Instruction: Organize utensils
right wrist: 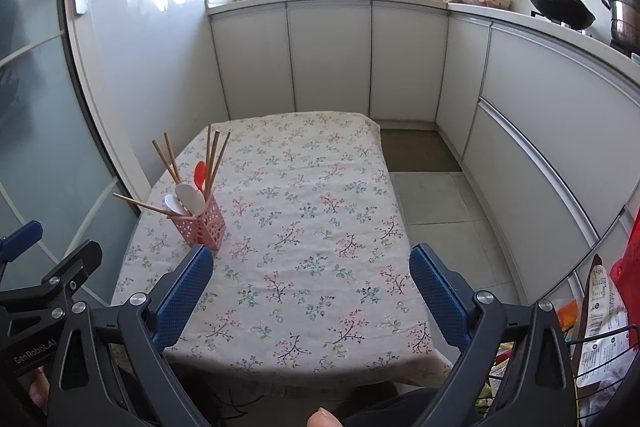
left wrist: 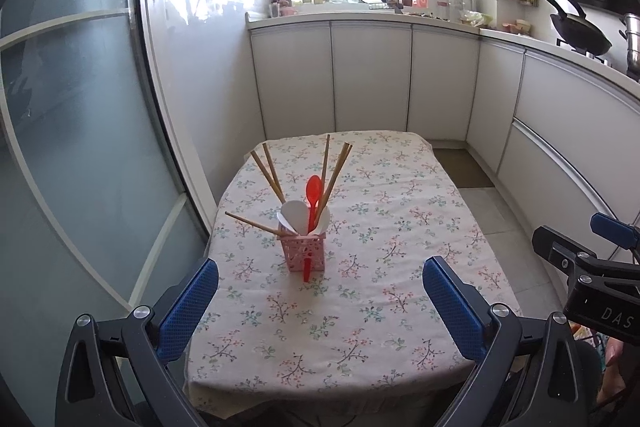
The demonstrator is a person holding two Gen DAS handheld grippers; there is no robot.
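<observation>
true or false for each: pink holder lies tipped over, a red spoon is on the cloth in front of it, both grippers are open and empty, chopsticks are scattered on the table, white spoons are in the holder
1. The pink holder lies tipped over. False: it stands upright on the tablecloth.
2. A red spoon lies on the cloth against the holder's front. True.
3. The left gripper and right gripper have open, empty jaws. True.
4. The chopsticks are scattered on the table. False: they stand in the holder.
5. White spoons sit in the holder. True.
</observation>
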